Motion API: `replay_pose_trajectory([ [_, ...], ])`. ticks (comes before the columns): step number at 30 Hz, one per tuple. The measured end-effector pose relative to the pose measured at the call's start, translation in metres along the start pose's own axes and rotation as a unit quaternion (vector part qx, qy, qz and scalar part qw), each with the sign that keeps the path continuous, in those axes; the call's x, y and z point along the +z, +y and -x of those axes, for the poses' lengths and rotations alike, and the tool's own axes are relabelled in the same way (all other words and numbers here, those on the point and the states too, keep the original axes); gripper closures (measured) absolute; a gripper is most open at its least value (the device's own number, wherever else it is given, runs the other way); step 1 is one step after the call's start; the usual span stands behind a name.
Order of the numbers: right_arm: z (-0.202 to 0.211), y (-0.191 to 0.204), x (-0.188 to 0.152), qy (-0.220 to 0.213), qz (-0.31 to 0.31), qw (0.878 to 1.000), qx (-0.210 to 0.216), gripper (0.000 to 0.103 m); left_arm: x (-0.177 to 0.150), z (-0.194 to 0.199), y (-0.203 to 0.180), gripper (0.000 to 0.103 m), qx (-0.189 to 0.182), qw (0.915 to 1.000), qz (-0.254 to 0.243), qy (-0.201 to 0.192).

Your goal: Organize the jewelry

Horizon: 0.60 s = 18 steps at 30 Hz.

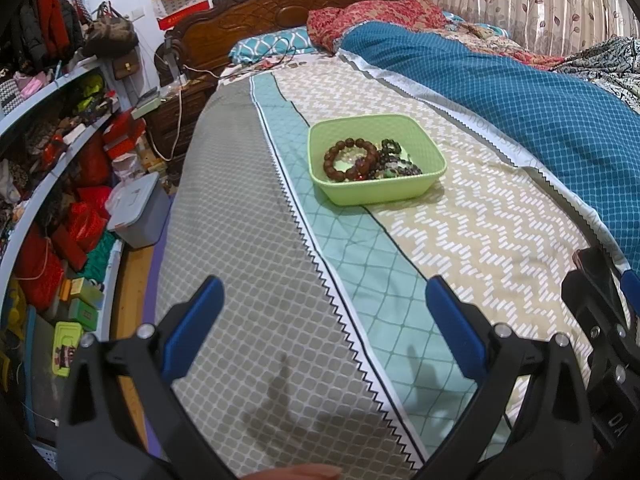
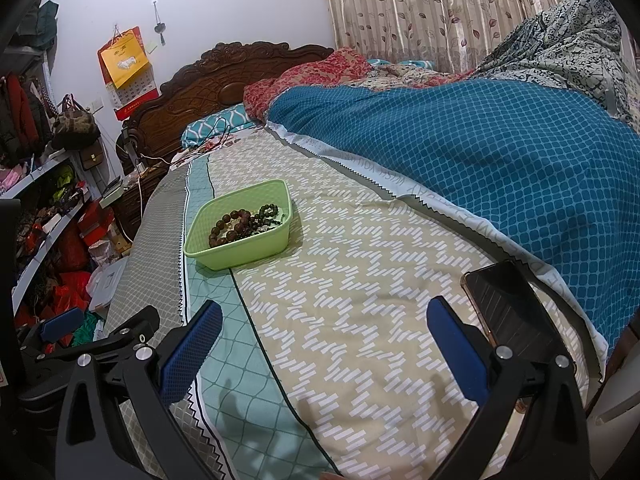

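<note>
I'm over a patterned bedspread in a cluttered bedroom, carved headboard at twelve o'clock. The green tub sits at about one o'clock from my left gripper, eleven o'clock from my right gripper. Inside it, a brown bead bracelet and darker strands lie heaped together. I see no jewelry loose on the bed, so the gathering looks done or nearly so. Both grippers are spread wide, holding nothing, well short of the tub. A phone lies at three o'clock beside my right fingers; the blue quilt bulges past it. Nothing blocks my path.
</note>
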State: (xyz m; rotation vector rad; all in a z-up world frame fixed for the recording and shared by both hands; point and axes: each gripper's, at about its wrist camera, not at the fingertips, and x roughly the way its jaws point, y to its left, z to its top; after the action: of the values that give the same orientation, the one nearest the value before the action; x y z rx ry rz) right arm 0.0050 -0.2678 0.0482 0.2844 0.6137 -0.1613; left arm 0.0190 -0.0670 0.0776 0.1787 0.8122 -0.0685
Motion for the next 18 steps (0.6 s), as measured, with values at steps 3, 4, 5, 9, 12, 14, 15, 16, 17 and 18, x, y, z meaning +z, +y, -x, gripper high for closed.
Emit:
replay_pose_trajectory([
  [3, -0.0013, 0.0002, -0.0008, 0.001, 0.0, 1.0, 0.001, 0.024, -0.0003, -0.0002, -0.0001, 0.006, 0.0, 1.0, 0.0, 0.001],
  [4, -0.0012, -0.0001, -0.0002, 0.001, 0.0, 1.0, 0.001, 0.024, -0.0001, -0.0002, -0.0001, 0.006, 0.0, 1.0, 0.0, 0.001],
  [5, -0.0012, 0.0001, -0.0005, 0.001, 0.0, 1.0, 0.001, 0.025, -0.0001, -0.0001, -0.0001, 0.006, 0.0, 1.0, 0.0, 0.001],
  [9, -0.0017, 0.0003, -0.0016, 0.001, 0.0, 1.0, 0.001, 0.024, -0.0029, -0.002, -0.0004, 0.006, 0.0, 1.0, 0.002, 0.003],
  [12, -0.0015, 0.0001, -0.0009, 0.001, 0.0, 1.0, 0.001, 0.025, -0.0033, -0.0025, -0.0004, 0.006, -0.001, 1.0, 0.002, 0.004],
  [14, -0.0014, 0.0007, -0.0016, 0.001, 0.0, 1.0, 0.001, 0.024, -0.0035, -0.0024, -0.0002, 0.006, -0.001, 1.0, 0.003, 0.003],
  [15, -0.0016, 0.0005, -0.0014, 0.001, 0.001, 1.0, 0.001, 0.025, -0.0031, -0.0022, 0.0001, 0.006, -0.001, 1.0, 0.003, 0.002],
  [16, -0.0019, 0.0007, -0.0022, 0.0, 0.001, 1.0, 0.002, 0.024, -0.0036, -0.0015, 0.0002, 0.006, 0.0, 1.0, 0.004, -0.001],
  [17, -0.0022, 0.0004, -0.0026, 0.0, 0.002, 1.0, 0.002, 0.024, -0.0045, 0.0006, 0.0008, 0.006, -0.002, 0.9999, 0.006, -0.009],
  [18, -0.0022, -0.0001, -0.0028, -0.001, 0.001, 1.0, 0.002, 0.024, -0.0053, 0.0022, 0.0015, 0.006, -0.006, 0.9998, 0.008, -0.014],
])
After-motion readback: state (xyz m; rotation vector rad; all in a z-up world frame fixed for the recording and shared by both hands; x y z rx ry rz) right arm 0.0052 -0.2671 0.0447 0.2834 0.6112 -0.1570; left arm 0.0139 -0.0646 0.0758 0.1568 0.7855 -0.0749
